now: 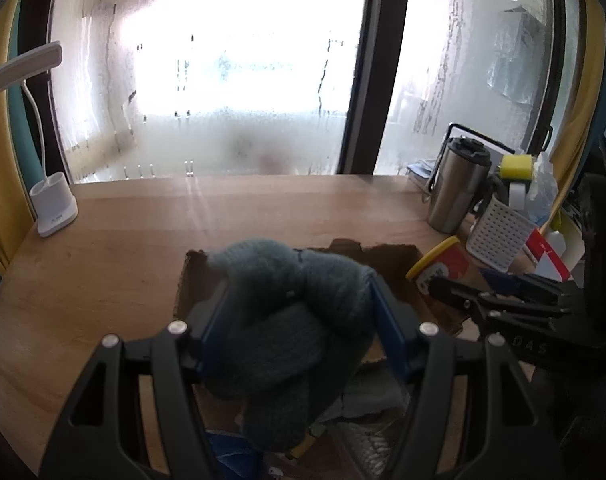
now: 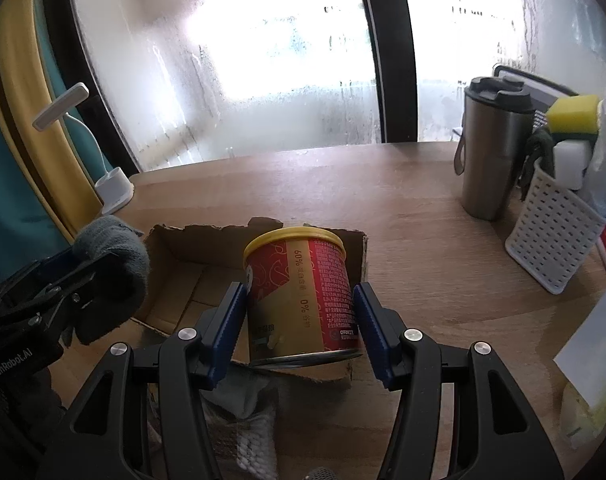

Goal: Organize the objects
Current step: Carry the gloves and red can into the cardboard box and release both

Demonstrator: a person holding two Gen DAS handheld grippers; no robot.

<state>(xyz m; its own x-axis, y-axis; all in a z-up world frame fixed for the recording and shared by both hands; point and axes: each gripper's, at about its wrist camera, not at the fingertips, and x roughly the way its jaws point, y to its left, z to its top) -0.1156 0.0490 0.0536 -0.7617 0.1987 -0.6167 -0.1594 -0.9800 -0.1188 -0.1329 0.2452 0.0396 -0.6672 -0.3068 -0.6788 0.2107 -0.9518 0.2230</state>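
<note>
Can (image 2: 299, 296), red and gold, yellow-lidded, clamped in right tongs (image 2: 299, 322); grey knit gloves (image 1: 287, 320) squeezed in left tongs (image 1: 295, 340).

Ahead of the tool, a fogged window (image 1: 239, 80) glares white, split by a dark frame post (image 1: 377, 68); yellow and teal curtains (image 2: 19, 152) hang far left; the wooden tabletop (image 1: 115, 248) catches pale daylight beneath the glass

A soft grey knitted glove (image 1: 287, 320) is bunched up, hanging above the open cardboard box (image 2: 191, 256). A red can (image 2: 299, 300) with a yellow lid is tilting over the box's right side. The torn brown box is sitting near the middle of the wooden table (image 2: 423, 240).
</note>
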